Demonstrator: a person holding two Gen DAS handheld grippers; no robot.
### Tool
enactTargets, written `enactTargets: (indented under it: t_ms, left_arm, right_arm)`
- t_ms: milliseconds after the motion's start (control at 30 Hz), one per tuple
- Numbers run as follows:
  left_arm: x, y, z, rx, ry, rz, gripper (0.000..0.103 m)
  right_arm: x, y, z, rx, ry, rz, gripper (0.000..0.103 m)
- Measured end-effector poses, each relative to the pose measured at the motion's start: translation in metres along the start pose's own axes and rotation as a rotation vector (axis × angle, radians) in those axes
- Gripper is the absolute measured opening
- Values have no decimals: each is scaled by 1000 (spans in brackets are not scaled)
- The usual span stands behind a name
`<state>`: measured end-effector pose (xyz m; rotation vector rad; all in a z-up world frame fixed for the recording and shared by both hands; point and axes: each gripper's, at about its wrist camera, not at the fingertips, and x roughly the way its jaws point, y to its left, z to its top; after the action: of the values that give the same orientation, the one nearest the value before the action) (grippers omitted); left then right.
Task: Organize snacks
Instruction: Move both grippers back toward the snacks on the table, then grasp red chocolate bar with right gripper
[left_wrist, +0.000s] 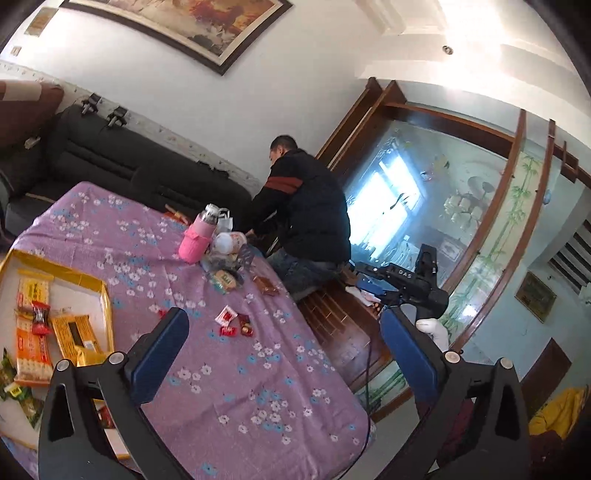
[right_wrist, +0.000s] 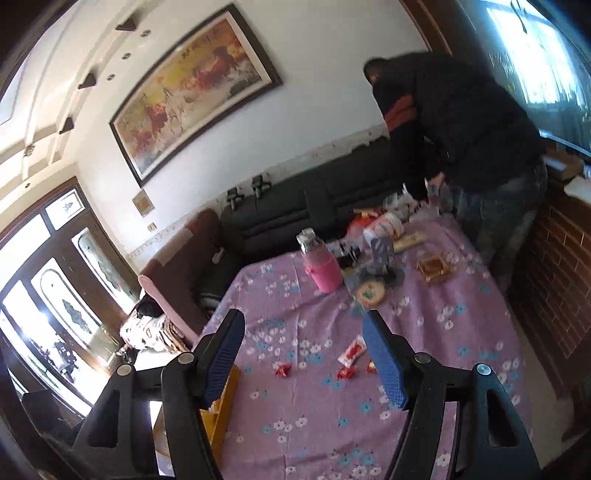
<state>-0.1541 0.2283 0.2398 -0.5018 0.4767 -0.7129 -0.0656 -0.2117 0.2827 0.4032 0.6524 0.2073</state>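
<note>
A table covered with a purple floral cloth (left_wrist: 229, 369) is seen to fill the lower part of both views. A dark sofa (left_wrist: 122, 162) is set along the wall behind it, under a large framed painting (right_wrist: 192, 88). A person in a dark jacket (left_wrist: 306, 206) is observed bent over at the far end of the table.

A yellow-rimmed box (left_wrist: 92, 284) is placed at the table's near left edge in the left wrist view. Long orange and yellow snack packets (left_wrist: 31, 343) are laid inside it, with a small red-wrapped sweet (left_wrist: 40, 319) resting on top of them. Whether the green packets at its lower left corner lie inside or outside the rim cannot be told.

A pink flask (left_wrist: 197, 238) is stood upright at the far side of the cloth, beside a clutter of bags and wrappers. A round green-labelled packet (right_wrist: 371, 293) is laid just in front of that clutter.

The loose snacks are found in the middle of the cloth: a white and red sweet (right_wrist: 352, 352) and several small red wrapped sweets (left_wrist: 236, 326), lying near one another and well apart from the box.

The left gripper (left_wrist: 282, 354) is held above the cloth with its jaws spread wide and nothing between the blue pads. The right gripper (right_wrist: 304, 354) is likewise held with jaws apart and empty, above the loose sweets.
</note>
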Motion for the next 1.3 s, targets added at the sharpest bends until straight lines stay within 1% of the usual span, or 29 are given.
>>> enactTargets:
  t_ms: [67,133,200,267,333,400,467,533,600,667,700,733,767,867,933,967,1033,1067,1133,1200,1233,1267,1300]
  left_arm:
    - [23,9,-8,-6,30,66,103]
    - [47,15,-17,12,52,111,103]
    - [72,24,-28,-1,89,114,103]
    - [98,34,-43,-26,137,102,103]
    - [121,44,-60,-58,182,93,103]
    - [144,53,-77,-86,229,84,103]
    - [163,58,-90,-83,269,110,103]
    - [177,55,-95,-39,291,167,103]
    - [186,48,-96,21,291,228,103]
    - [195,43,-94,54,299,252,103]
    - [200,40,-93,70,302,264,103]
    - [204,38,-94,80,310,267,103]
    - [211,39,-96,83,325,264,103]
    - [240,50,-108,48,416,310,103]
    - [255,55,-121,55,450,334,103]
    - [261,55,-127,66,462,350,103]
    - [274,57,-138,77,491,367,103]
    - [278,57,-142,83,501,377,103]
    - [288,58,-149,102,515,408,103]
    - [295,61,-155,106,531,428,103]
    - [298,62,-158,102,544,433,103]
    - [300,62,-160,106,547,442,103]
    - [301,60,-162,127,541,454,103]
  right_arm:
    - [49,-21,-19,30,79,-6,67]
    - [93,-40,-41,44,146,-33,62]
    - [134,-59,-61,58,202,-59,54]
    - [169,-79,-76,85,246,-84,50]
    - [197,-97,-85,115,269,-109,50]
    - [219,-108,-90,111,276,-142,50]
    - [237,-111,-90,83,277,-172,50]
    - [252,-109,-91,65,273,-182,50]
    - [269,-108,-89,56,294,-201,50]
    - [283,-106,-91,37,307,-240,49]
    - [284,-103,-91,14,282,-258,44]
    - [286,-101,-92,-9,286,-286,36]
    - [285,-101,-94,-30,277,-300,24]
    - [273,-110,-97,5,269,-278,23]
    - [256,-119,-99,41,236,-250,15]
    - [246,-122,-101,54,215,-234,13]
    - [230,-127,-104,65,175,-196,11]
    - [225,-130,-107,62,164,-190,11]
    - [222,-133,-109,60,155,-168,11]
    - [222,-138,-109,85,146,-136,11]
    - [222,-140,-108,97,147,-120,11]
    - [222,-142,-107,103,148,-104,15]
    - [222,-143,-106,102,148,-94,15]
